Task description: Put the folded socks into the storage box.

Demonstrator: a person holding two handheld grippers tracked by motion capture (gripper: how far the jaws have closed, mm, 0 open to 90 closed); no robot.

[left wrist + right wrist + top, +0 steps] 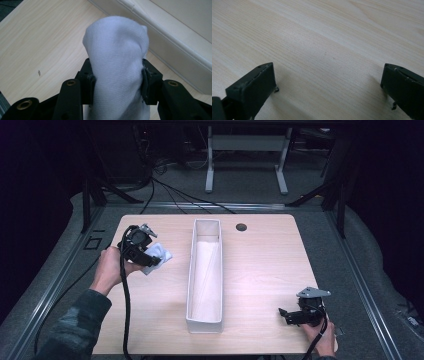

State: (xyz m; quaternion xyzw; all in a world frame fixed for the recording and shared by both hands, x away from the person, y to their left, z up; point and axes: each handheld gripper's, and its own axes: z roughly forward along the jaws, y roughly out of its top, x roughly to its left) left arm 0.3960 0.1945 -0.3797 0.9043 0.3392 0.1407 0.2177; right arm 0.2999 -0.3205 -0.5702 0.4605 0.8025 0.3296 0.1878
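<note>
A white rolled sock (117, 57) is clamped between the pads of my left gripper (117, 83), its rounded end sticking out past the jaws. In the high view the same sock (159, 256) hangs above the left part of the table in the left gripper (150, 260), held in a hand. A long narrow white fabric bin (206, 275) stands open in the middle of the table; its wall (175, 45) runs just beyond the sock. My right gripper (286, 316) rests low near the front right corner, and my right gripper (329, 87) has its jaws wide apart over bare wood.
The light wooden table (260, 265) has a round cable hole (241, 227) at the back. Cables trail from both grippers toward the front edge. Dark floor, metal rails and a white desk frame (247, 150) lie beyond the table.
</note>
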